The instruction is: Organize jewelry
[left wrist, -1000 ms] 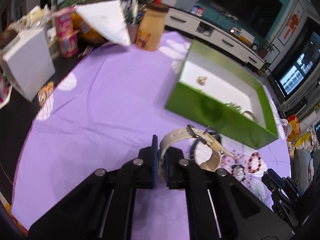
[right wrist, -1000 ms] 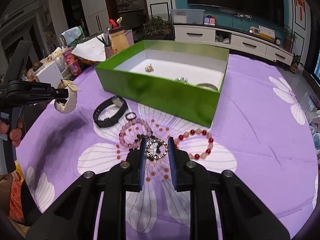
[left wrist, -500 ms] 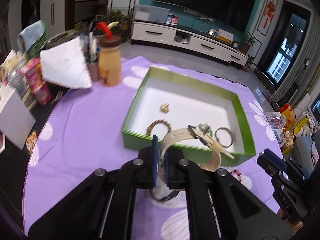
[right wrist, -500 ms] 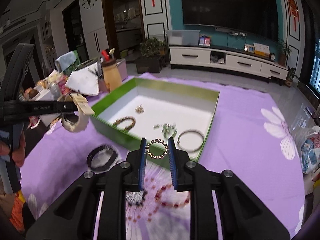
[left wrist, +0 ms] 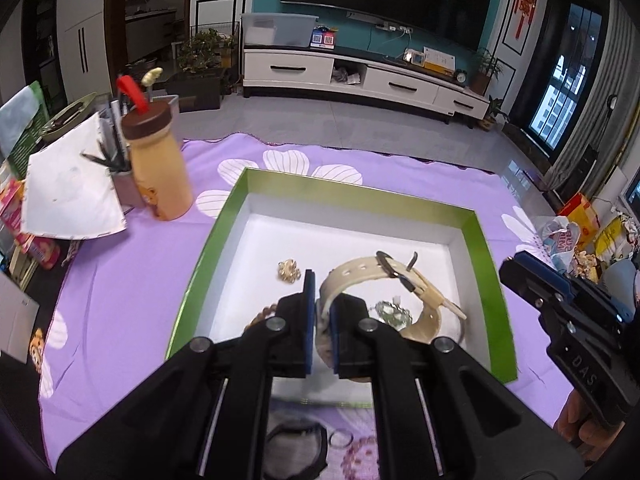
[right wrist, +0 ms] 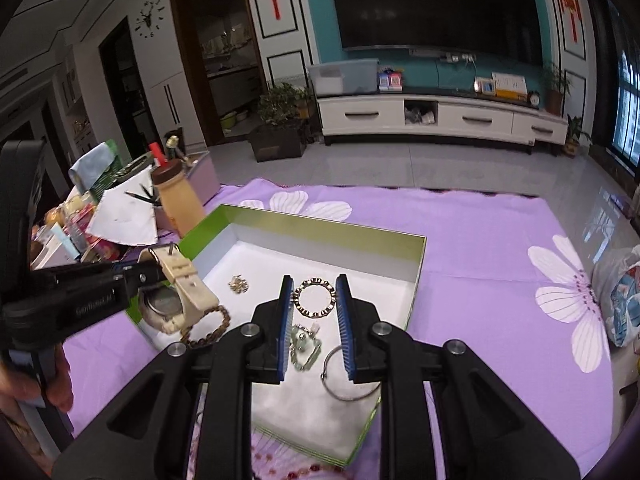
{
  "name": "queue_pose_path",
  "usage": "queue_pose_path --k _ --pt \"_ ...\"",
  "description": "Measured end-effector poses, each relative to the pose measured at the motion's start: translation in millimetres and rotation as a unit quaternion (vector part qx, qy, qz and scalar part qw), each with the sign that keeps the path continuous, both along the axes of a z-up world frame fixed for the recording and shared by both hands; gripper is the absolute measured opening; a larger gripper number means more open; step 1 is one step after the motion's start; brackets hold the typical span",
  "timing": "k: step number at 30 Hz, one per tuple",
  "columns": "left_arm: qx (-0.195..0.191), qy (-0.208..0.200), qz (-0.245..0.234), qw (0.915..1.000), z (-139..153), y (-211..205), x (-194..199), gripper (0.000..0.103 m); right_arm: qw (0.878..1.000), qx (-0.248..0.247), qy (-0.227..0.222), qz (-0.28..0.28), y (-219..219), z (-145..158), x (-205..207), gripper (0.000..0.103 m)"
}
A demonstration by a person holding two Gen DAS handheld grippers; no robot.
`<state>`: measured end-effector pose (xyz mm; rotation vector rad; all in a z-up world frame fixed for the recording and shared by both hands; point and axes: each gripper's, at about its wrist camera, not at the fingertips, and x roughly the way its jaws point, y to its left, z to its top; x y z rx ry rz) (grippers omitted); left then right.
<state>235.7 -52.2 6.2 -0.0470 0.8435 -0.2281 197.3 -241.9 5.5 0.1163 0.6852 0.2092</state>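
Over the green box (left wrist: 486, 280), both grippers hold jewelry in the air. The left gripper (left wrist: 320, 316) has its jaws pressed together on the strap of a cream watch (left wrist: 360, 272); the watch loops out to the right of the fingers, its buckle uppermost, above the white floor of the box. From the right wrist camera the same watch (right wrist: 176, 300) hangs at the box's near left corner, its round case back facing the camera. The right gripper (right wrist: 314, 312) pinches a small ring of dark and gold links (right wrist: 314, 296) between its blue pads, held flat-on above the middle of the box.

Inside the box lie a small gold trinket (right wrist: 238, 283) toward the far left, a brown bead bracelet (right wrist: 208, 326) at the near left edge, a pale green and silver piece (right wrist: 306, 346) just below the right gripper's fingertips, and a thin silver bangle (right wrist: 340, 376) at the near right.

The box sits on a purple cloth with white flowers (right wrist: 500, 260). Nearer than the box, on the cloth, a black band (left wrist: 296, 450), a small ring (left wrist: 340, 438) and pinkish beads (left wrist: 362, 454) show between the left gripper's arms. At the far left of the cloth stand a tan bottle with a brown cap (left wrist: 158, 164) and a white sheet of paper (left wrist: 68, 196). A hand (right wrist: 48, 388) grips the left gripper's handle.
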Motion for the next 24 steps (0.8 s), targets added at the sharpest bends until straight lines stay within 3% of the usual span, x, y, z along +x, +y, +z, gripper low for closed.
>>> queue_pose_path --k 11,15,18,24 --pt "0.005 0.046 -0.002 0.9989 -35.0 -13.8 41.8 0.012 0.997 0.003 0.074 -0.022 1.7 -32.1 45.5 0.021" --pt "0.007 0.049 -0.003 0.9987 -38.8 -17.2 44.6 0.025 0.996 0.003 0.078 -0.038 -3.1 -37.3 52.1 0.025" --pt "0.001 0.038 -0.006 0.9992 -32.6 -17.6 41.5 0.049 0.996 0.012 0.074 -0.046 -9.5 -35.2 48.8 0.033" --pt "-0.003 0.014 -0.006 0.9999 -14.5 -13.2 27.5 0.054 0.996 0.037 0.056 -0.051 -24.7 -21.8 27.6 0.035"
